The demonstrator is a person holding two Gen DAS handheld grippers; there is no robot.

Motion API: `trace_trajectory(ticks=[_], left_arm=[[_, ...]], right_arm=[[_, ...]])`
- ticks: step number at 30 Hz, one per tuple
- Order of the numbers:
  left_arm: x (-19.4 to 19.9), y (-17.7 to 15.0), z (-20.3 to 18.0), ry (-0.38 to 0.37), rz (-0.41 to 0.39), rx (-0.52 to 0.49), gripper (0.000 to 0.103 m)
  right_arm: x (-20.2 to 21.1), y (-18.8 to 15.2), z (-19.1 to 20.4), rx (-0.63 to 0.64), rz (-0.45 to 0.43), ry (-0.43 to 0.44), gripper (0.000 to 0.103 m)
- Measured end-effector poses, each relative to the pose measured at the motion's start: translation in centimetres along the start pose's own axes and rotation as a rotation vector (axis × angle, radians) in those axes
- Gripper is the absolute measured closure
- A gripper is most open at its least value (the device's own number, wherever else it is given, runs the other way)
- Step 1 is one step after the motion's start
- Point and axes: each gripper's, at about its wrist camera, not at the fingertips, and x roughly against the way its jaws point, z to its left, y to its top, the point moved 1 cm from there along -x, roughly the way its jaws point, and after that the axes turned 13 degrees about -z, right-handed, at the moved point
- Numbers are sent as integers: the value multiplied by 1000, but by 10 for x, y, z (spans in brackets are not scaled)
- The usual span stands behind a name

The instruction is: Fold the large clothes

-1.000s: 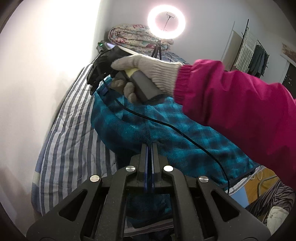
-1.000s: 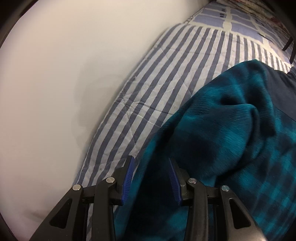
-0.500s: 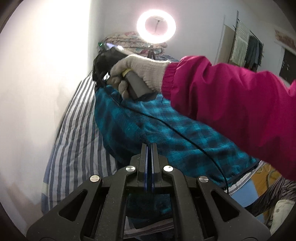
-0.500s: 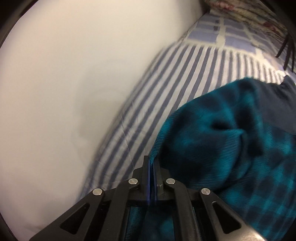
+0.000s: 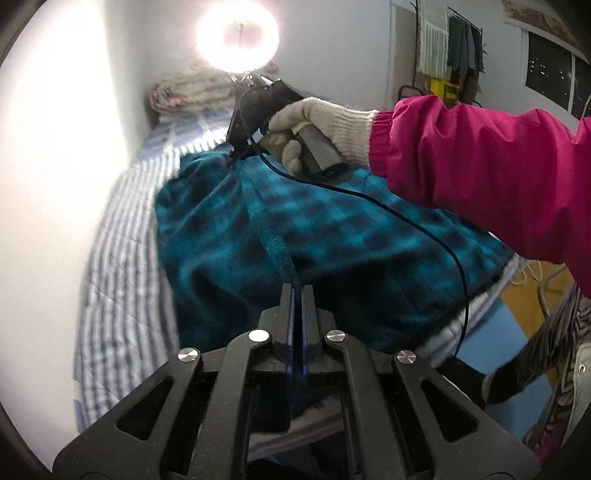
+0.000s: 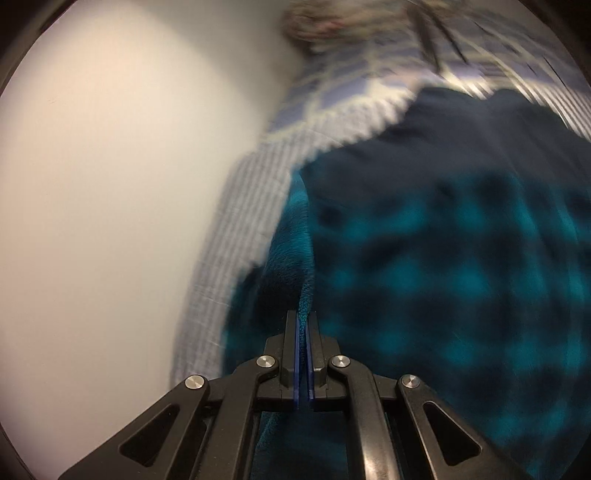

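A large teal-and-black plaid fleece garment point(image 5: 332, 236) lies across the striped bed point(image 5: 118, 280). My left gripper point(image 5: 297, 295) is shut on a raised fold at its near edge. My right gripper point(image 6: 304, 325) is shut on the garment's point(image 6: 443, 266) far edge near the wall, and lifts it. In the left wrist view the right gripper point(image 5: 236, 151) shows at the garment's far corner, held by a gloved hand point(image 5: 317, 122) in a pink sleeve. The right wrist view is blurred by motion.
A white wall point(image 5: 55, 184) runs along the bed's left side. Folded floral bedding point(image 5: 192, 92) and a ring light point(image 5: 236, 35) stand at the bed's head. A black cable point(image 5: 424, 229) trails over the garment. Blue and yellow floor mats point(image 5: 517, 332) lie right of the bed.
My right gripper closed on the garment's far edge and has since pulled it up and toward the bed's head. My left gripper stayed shut on the near fold and rose.
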Motion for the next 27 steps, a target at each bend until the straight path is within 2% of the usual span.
trace_trajectory(ticks=[1,3,4,5,7,10,12,15,17,20,24,25,26,27], left_arm=[[-1,-3,-3,-18,14,3,103],[1,-9,-6,-56,37,23,95],[5,-11,-4,-81,43,50,80],[9,-13,-3,-97,38,74,63],[27,-14,12,-114,-12,146,56],[46,-18,52,-61,-68,275,56],[48,-26,83,-26,-64,396,56],[39,-46,123,-20,-33,571,56],[30,-58,133,-37,11,628,56],[9,-75,137,-122,82,735,56],[-12,-75,128,-160,123,756,56],[-17,-73,127,-163,128,754,66],[-21,-73,128,-161,138,755,101],[-26,-74,129,-151,150,772,102]], right_arm=[[-5,-11,-11,3,24,-55,97],[-6,-26,-20,19,54,-117,87],[-3,-31,-23,22,54,-124,79],[4,-36,-24,25,50,-112,79],[19,-44,-22,43,46,-102,74],[47,-61,-16,68,55,-48,71],[69,-80,-11,82,66,-7,68],[98,-119,0,101,112,58,66],[111,-146,5,116,150,84,63],[120,-187,9,110,201,123,63],[115,-212,5,81,231,152,63],[113,-214,5,68,231,156,63],[108,-212,5,53,232,165,64],[106,-216,3,34,235,179,67]])
